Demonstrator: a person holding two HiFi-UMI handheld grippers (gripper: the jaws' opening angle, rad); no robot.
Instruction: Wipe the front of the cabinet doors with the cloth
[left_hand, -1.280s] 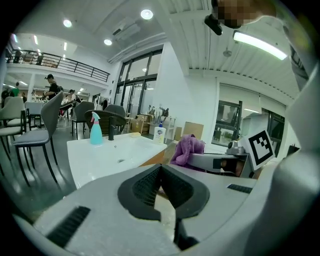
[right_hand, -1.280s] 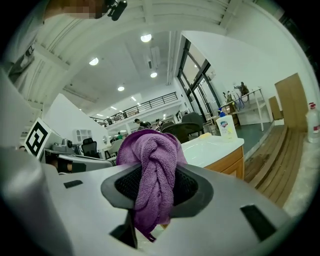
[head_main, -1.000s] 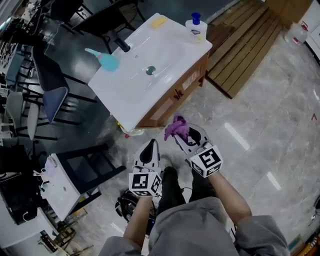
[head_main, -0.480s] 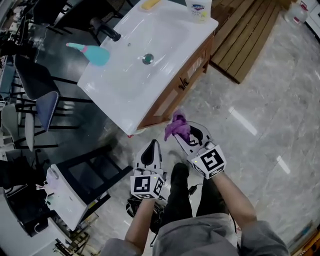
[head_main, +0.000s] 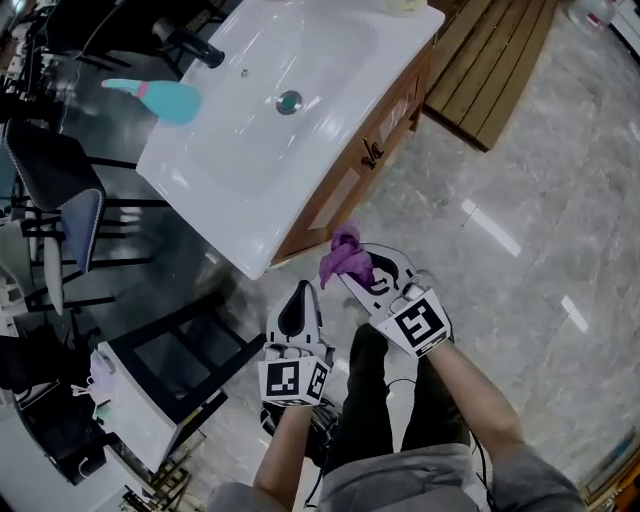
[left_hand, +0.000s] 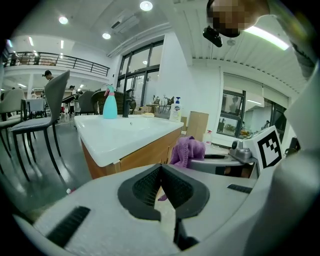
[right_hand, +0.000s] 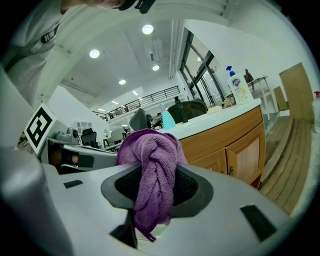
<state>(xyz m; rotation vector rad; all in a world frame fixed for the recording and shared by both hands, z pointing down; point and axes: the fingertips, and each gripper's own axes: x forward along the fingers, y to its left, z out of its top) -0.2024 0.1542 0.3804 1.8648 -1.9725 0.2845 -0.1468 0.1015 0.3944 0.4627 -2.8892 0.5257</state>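
A purple cloth (head_main: 345, 258) (right_hand: 150, 172) (left_hand: 187, 150) is bunched between the jaws of my right gripper (head_main: 352, 268) (right_hand: 152, 187), which is shut on it just in front of the wooden cabinet doors (head_main: 368, 160) (right_hand: 235, 150) under a white sink top (head_main: 270, 120). The cloth is close to the cabinet's near corner; I cannot tell whether it touches the wood. My left gripper (head_main: 297, 302) (left_hand: 160, 182) is shut with nothing in it, low and to the left of the right one, pointing at the cabinet's near end (left_hand: 135, 160).
On the sink top stand a teal spray bottle (head_main: 160, 98) (left_hand: 110, 105), a black tap (head_main: 185, 42) and a soap bottle (right_hand: 236, 85). A wooden pallet (head_main: 495, 60) lies right of the cabinet. Chairs (head_main: 60, 210) and a white box (head_main: 135, 390) stand left.
Both grippers and my head have moved closer to the cabinet; the cloth in the right gripper is now nearer the cabinet's near corner. Neither grip has changed.
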